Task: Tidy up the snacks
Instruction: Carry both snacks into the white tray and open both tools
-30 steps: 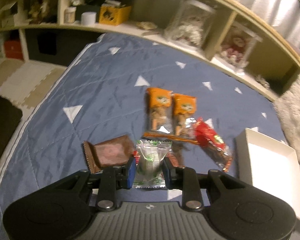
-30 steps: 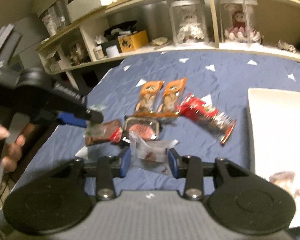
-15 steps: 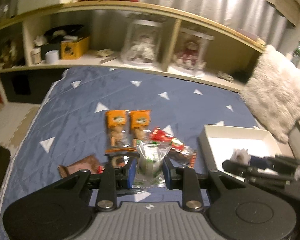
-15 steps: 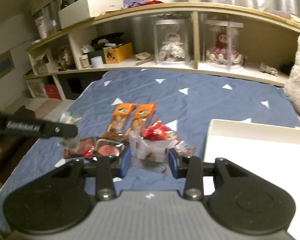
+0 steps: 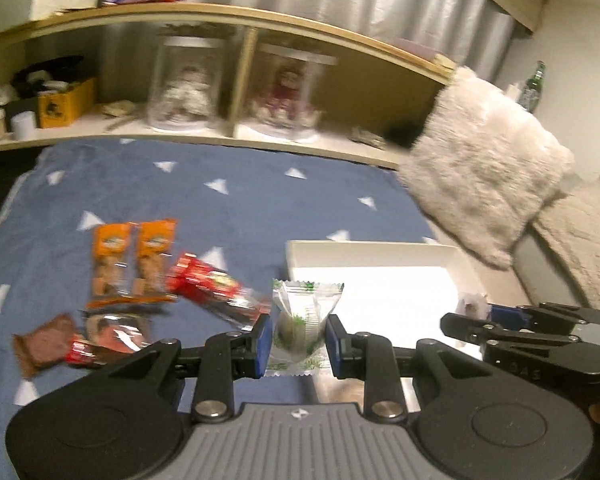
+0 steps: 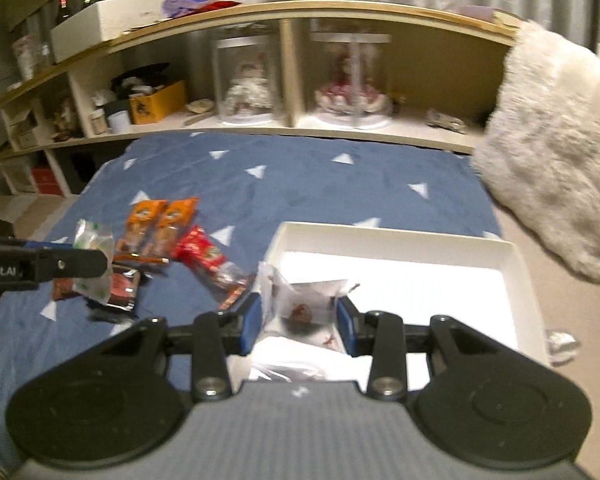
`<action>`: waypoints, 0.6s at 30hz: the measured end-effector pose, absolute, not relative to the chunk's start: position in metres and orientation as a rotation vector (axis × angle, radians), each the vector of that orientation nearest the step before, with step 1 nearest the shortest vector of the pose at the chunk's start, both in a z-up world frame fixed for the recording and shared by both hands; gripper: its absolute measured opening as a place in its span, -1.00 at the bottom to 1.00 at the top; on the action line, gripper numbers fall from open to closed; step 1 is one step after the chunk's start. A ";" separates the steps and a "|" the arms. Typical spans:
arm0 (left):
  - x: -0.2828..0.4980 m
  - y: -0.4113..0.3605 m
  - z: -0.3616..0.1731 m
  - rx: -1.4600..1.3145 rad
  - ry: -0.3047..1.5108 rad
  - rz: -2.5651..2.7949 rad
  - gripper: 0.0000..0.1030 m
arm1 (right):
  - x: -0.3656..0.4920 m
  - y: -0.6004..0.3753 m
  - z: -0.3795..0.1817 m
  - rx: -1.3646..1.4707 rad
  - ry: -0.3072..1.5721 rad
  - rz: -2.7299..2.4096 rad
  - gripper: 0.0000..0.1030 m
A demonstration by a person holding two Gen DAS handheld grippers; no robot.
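My left gripper (image 5: pixel 298 338) is shut on a clear snack packet with green print (image 5: pixel 300 320), held in the air just left of the white box (image 5: pixel 380 246). My right gripper (image 6: pixel 298 318) is shut on a clear packet with a dark red sweet (image 6: pixel 302 308), held over the near left part of the white box (image 6: pixel 392 236). On the blue bedspread (image 5: pixel 227 208) lie two orange packets (image 5: pixel 133 258), a red packet (image 5: pixel 215 288) and brown-and-red packets (image 5: pixel 79 340). The right gripper (image 5: pixel 476 312) shows at the right of the left wrist view, the left gripper (image 6: pixel 91 256) at the left of the right wrist view.
A fluffy white cushion (image 6: pixel 556 168) leans at the far right beside the box. Behind the bed runs a low wooden shelf (image 6: pixel 300 16) with doll display cases (image 6: pixel 247 80), a yellow box (image 6: pixel 155 104) and jars. A crumpled wrapper (image 6: pixel 560 344) lies right of the box.
Both grippers have lifted and swung right from the snack pile toward the white box, each still holding its packet. The box now lies under the right gripper.
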State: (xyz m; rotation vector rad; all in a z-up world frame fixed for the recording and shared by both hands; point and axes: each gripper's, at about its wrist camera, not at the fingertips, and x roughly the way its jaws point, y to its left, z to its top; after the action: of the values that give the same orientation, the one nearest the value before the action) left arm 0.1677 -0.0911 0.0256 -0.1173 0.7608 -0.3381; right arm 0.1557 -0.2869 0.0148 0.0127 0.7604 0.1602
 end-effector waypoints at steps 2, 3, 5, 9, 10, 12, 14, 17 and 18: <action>0.166 -0.108 0.024 -0.120 0.771 -0.360 -0.40 | 0.150 -0.299 0.016 0.012 0.766 0.139 -0.12; 0.166 -0.117 0.023 -0.121 0.776 -0.370 -0.40 | 0.146 -0.306 0.017 0.012 0.769 0.127 -0.12; 0.166 -0.134 0.021 -0.131 0.789 -0.389 -0.40 | 0.139 -0.317 0.017 0.010 0.779 0.105 -0.11; 0.170 -0.168 0.012 -0.166 0.820 -0.434 -0.40 | 0.125 -0.350 0.012 0.028 0.798 0.059 -0.11; 0.170 -0.177 0.009 -0.172 0.828 -0.444 -0.40 | 0.122 -0.358 0.011 0.031 0.801 0.048 -0.11; 0.171 -0.195 0.000 -0.190 0.851 -0.470 -0.40 | 0.118 -0.371 0.008 0.042 0.808 0.033 -0.11; 0.171 -0.211 -0.011 -0.216 0.879 -0.498 -0.40 | 0.113 -0.388 0.004 0.053 0.816 0.021 -0.11; 0.171 -0.233 -0.027 -0.258 0.921 -0.535 -0.40 | 0.106 -0.409 -0.003 0.067 0.824 -0.001 -0.11; 0.172 -0.241 -0.033 -0.273 0.936 -0.547 -0.40 | 0.105 -0.414 -0.004 0.071 0.827 -0.008 -0.11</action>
State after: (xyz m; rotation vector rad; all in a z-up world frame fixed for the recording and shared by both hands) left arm 0.1718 -0.2407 -0.0332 -0.2729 0.9359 -0.5466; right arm 0.1052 -0.4142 -0.0045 0.0714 0.8271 -0.0082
